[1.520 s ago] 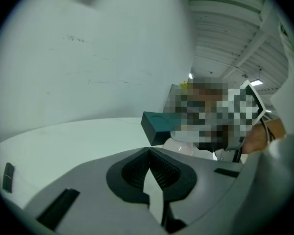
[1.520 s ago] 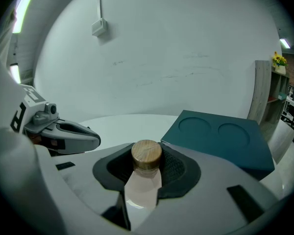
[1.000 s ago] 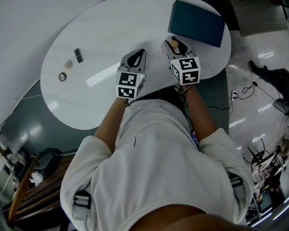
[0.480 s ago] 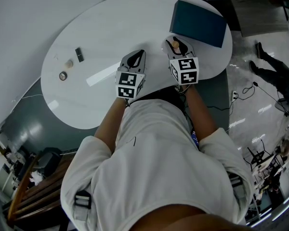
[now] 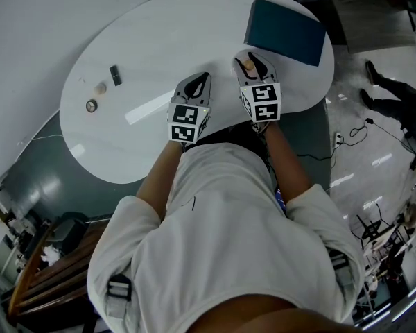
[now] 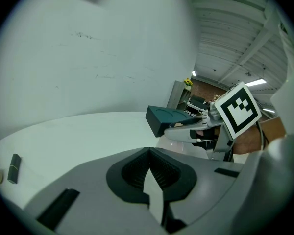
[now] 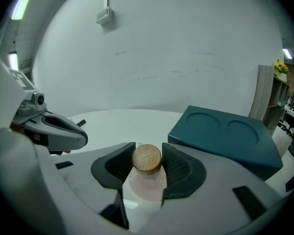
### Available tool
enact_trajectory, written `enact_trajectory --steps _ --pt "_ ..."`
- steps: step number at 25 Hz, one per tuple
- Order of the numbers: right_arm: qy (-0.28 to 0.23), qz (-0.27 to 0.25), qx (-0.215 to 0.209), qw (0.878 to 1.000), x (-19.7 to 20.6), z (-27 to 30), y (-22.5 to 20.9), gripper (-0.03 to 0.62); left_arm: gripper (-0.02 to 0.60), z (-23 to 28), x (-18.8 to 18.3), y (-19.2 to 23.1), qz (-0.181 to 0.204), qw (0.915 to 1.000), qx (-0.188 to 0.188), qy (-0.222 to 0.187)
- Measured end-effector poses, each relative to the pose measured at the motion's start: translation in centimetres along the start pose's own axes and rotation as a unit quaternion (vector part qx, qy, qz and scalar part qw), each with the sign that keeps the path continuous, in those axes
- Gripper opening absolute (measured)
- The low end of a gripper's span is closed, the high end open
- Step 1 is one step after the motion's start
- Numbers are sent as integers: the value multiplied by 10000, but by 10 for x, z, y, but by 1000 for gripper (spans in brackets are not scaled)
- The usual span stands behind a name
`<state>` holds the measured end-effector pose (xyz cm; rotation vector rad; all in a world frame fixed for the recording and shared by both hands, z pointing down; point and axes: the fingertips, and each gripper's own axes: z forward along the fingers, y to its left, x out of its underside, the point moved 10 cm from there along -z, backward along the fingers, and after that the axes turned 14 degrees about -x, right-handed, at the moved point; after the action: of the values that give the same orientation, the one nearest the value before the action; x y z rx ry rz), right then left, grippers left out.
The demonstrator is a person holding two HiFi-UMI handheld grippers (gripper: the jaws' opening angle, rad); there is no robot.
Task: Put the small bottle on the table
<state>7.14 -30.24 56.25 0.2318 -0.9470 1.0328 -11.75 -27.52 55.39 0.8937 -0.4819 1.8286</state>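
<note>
While the right tongs point(image 7: 148, 150) are opening around the small round bottle of pinkish translucent glass with a pale wooden stopper point(image 7: 146, 182), the bottle appears to stand upright on the glossy white oval desk point(image 5: 159, 54), near the matte teal box with two round recesses point(image 7: 225, 136). The ribbed black pads point(image 7: 179, 166) look just clear of the stopper. To finish well, I judge the jaws should spread evenly and then draw straight back, so neither pad catches the stopper and tips the smooth, rounded body. The left tongs point(image 6: 149, 151) hover beside, clenched on nothing.
</note>
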Motion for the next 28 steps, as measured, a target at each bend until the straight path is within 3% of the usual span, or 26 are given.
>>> enact_trajectory --steps 5,19,25,28 --pt "-245 -12 -129 9996 -3 -12 4 223 12 -12 1 -5 -125 9998 -104 -87" --pt "-243 -164 -296 9991 19 -71 12 215 12 -50 13 -47 -389 9983 -391 -212" --pt "-197 -308 -508 9980 30 -99 21 164 12 -68 19 -66 -545 9966 -570 -258" --pt "-210 -365 -547 9976 34 -115 25 48 12 -78 19 -76 -650 9953 -652 -287"
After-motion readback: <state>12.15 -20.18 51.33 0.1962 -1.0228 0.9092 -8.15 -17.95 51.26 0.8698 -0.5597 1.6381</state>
